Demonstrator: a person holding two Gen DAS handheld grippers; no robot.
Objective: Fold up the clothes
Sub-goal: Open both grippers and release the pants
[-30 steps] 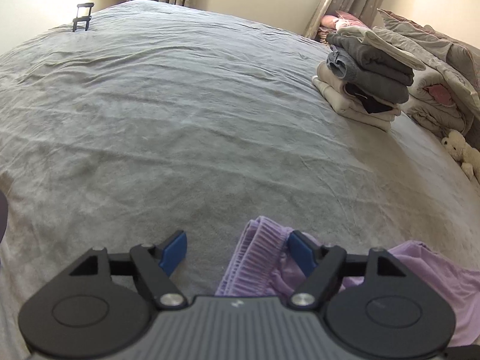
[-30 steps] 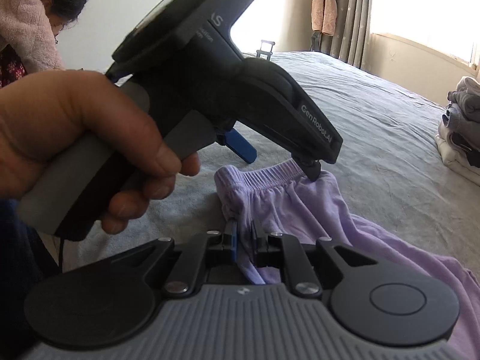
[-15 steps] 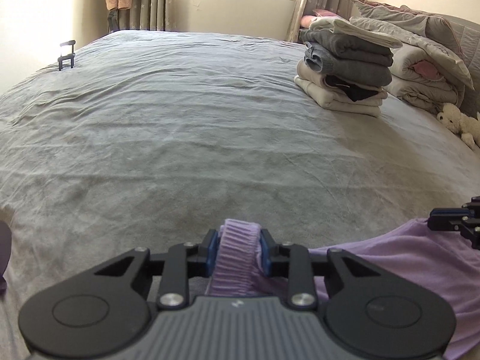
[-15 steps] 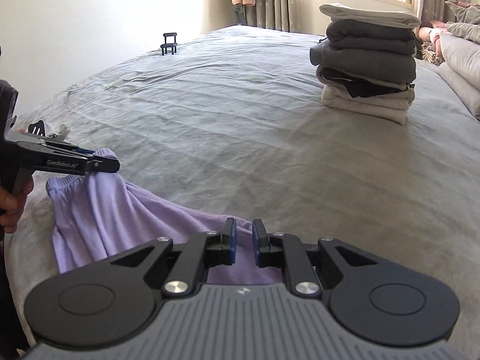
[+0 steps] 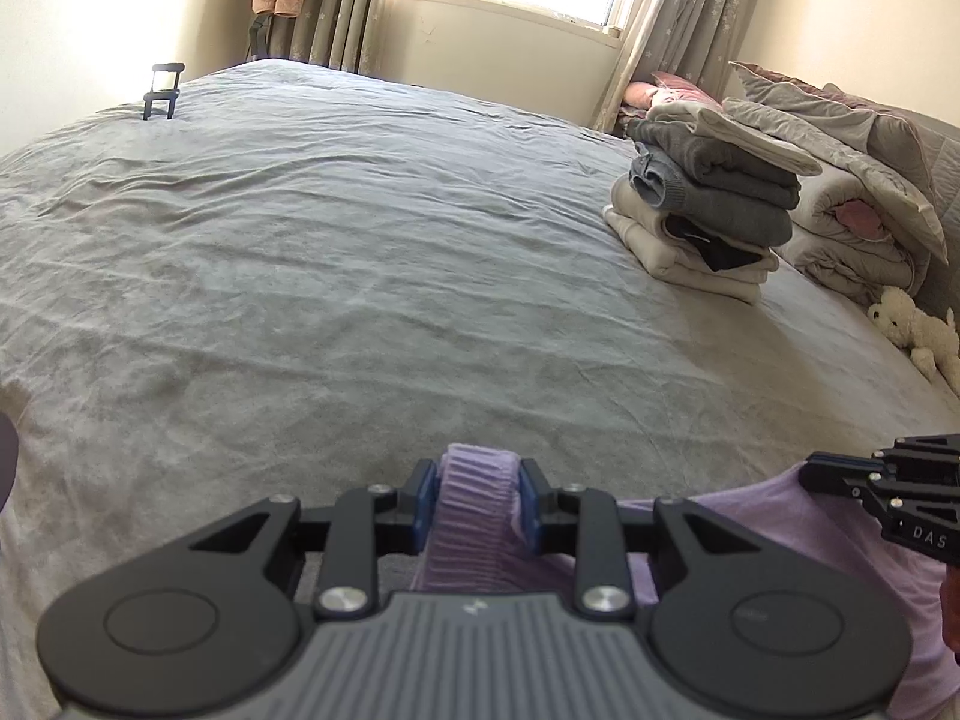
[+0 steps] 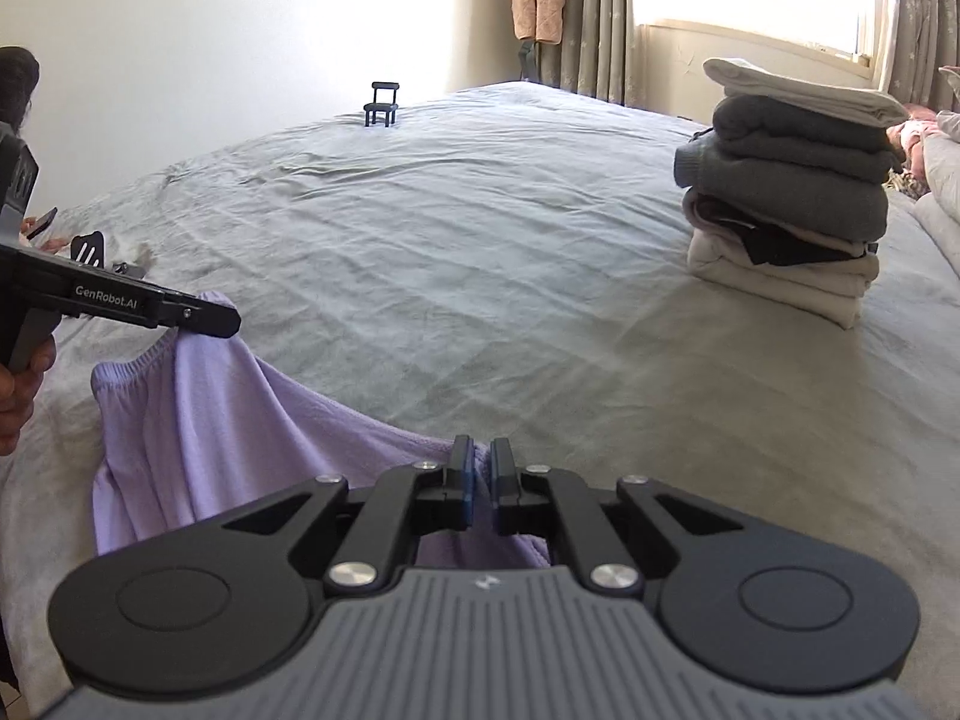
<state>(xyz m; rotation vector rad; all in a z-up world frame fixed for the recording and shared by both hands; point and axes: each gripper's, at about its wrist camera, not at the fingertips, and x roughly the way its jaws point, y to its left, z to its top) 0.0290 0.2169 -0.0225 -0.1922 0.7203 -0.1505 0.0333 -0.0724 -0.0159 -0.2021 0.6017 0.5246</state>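
A pale purple garment (image 6: 210, 420) lies at the near edge of the grey bed (image 5: 360, 270), stretched between both grippers. My left gripper (image 5: 477, 480) has the ribbed elastic waistband (image 5: 477, 516) bunched between its blue pads; the jaws are opening a little, with the pads still pressing on it. In the right wrist view the left gripper (image 6: 204, 315) sits at the far left on that waistband corner. My right gripper (image 6: 478, 462) is shut on a thin purple edge of the garment. Its tip (image 5: 840, 474) shows at the right of the left wrist view.
A stack of folded grey and cream clothes (image 5: 708, 222) stands at the right of the bed, also seen as the stack (image 6: 786, 192). Rolled bedding (image 5: 852, 180) and a white plush toy (image 5: 912, 330) lie behind it. A small black stand (image 6: 381, 103) is far back.
The left gripper's wide jaws closed on the waistband. The right gripper moved away to the right along the garment, pulling it out flat, and closed on its edge.
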